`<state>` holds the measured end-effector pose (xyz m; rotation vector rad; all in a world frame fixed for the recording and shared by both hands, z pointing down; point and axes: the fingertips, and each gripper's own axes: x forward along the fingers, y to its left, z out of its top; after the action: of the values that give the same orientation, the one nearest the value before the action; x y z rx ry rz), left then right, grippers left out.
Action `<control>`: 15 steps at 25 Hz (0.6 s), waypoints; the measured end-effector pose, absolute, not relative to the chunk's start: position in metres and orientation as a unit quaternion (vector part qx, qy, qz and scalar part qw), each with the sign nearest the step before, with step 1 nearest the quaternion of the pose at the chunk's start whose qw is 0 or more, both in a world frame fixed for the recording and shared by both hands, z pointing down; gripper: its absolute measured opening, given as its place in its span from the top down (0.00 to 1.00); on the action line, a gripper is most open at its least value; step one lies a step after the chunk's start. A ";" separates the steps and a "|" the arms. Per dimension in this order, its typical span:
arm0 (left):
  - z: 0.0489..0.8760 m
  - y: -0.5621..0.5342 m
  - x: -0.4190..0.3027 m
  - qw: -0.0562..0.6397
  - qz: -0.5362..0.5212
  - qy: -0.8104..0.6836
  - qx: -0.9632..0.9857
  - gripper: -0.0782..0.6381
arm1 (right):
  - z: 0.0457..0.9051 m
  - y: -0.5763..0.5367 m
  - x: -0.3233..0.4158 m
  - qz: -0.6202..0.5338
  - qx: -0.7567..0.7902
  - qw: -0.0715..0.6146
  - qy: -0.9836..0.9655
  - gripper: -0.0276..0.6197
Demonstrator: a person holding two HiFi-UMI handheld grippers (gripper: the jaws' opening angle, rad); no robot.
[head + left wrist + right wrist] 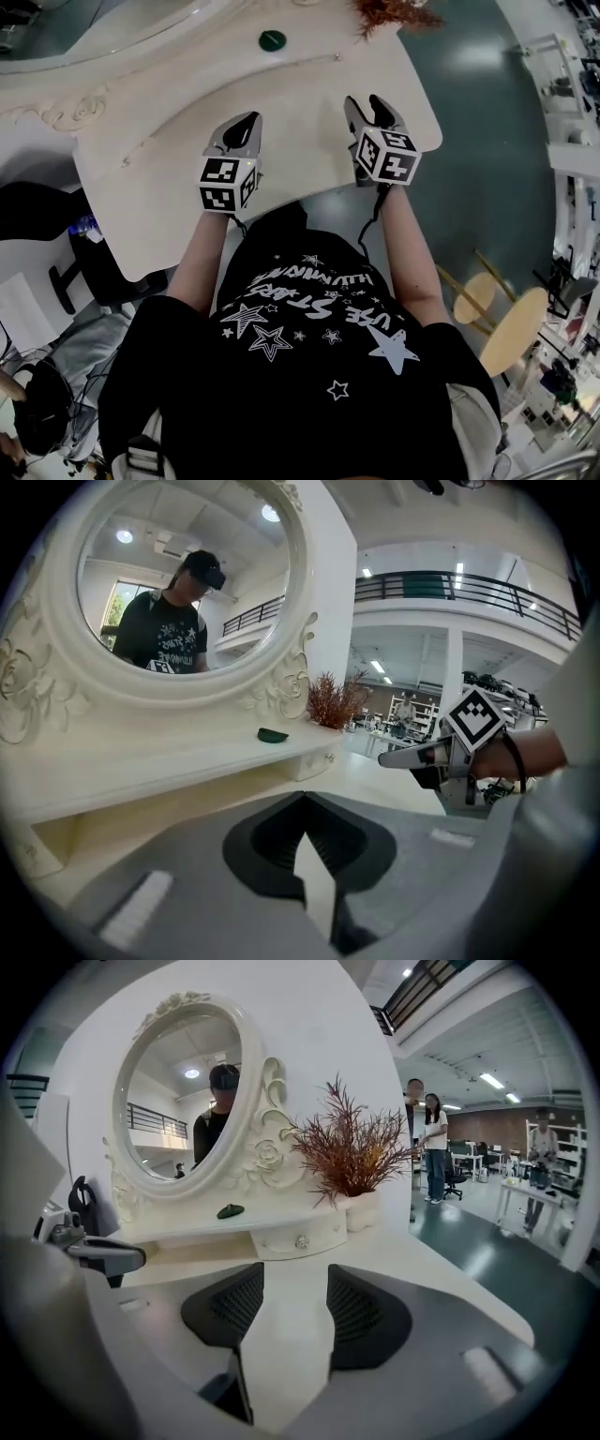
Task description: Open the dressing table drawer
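Note:
The white dressing table [309, 159] carries a small drawer [298, 1237] with a round knob [302, 1241] under its raised shelf; the drawer front sits flush, shut. The same drawer [315, 760] shows in the left gripper view, ahead and right of centre. My left gripper [302, 797] hovers over the tabletop with its jaws touching and nothing between them. My right gripper [294, 1274] hangs over the table with its jaws apart and empty, pointing toward the drawer from a short distance. In the head view the left gripper [247, 122] and right gripper [368, 101] sit side by side above the tabletop.
An oval mirror [178, 1096] stands behind the shelf. A red-brown plant in a white pot [352, 1162] stands right of the drawer, and a dark green dish [230, 1210] lies on the shelf. A black chair [89, 258] is at the left, round wooden stools [511, 328] at the right.

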<state>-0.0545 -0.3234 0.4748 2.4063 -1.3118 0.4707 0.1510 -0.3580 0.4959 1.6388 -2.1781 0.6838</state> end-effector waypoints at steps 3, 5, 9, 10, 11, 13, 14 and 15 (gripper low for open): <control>0.478 -0.337 -0.058 0.181 0.168 -0.464 0.851 0.89 | 0.501 -0.378 0.146 0.236 0.573 0.177 -0.765 0.59; 0.480 -0.344 -0.063 0.184 0.168 -0.469 0.847 0.89 | 0.505 -0.391 0.141 0.231 0.569 0.186 -0.767 0.59; 0.482 -0.353 -0.068 0.187 0.172 -0.481 0.839 0.89 | 0.511 -0.416 0.138 0.218 0.563 0.202 -0.771 0.60; 0.483 -0.354 -0.068 0.188 0.174 -0.483 0.837 0.89 | 0.512 -0.421 0.137 0.215 0.561 0.206 -0.773 0.61; 0.484 -0.354 -0.067 0.190 0.176 -0.485 0.835 0.89 | 0.514 -0.426 0.137 0.212 0.558 0.209 -0.774 0.61; 0.486 -0.354 -0.068 0.194 0.179 -0.491 0.830 0.89 | 0.519 -0.434 0.133 0.208 0.550 0.219 -0.779 0.61; 0.487 -0.355 -0.068 0.196 0.180 -0.493 0.828 0.89 | 0.523 -0.438 0.132 0.206 0.545 0.224 -0.781 0.62; 0.488 -0.356 -0.067 0.197 0.182 -0.496 0.826 0.89 | 0.526 -0.441 0.130 0.203 0.542 0.228 -0.783 0.62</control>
<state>-0.0672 -0.3560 0.4881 2.3128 -1.3885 0.5100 0.1302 -0.4414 0.5258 1.4916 -2.1557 0.5600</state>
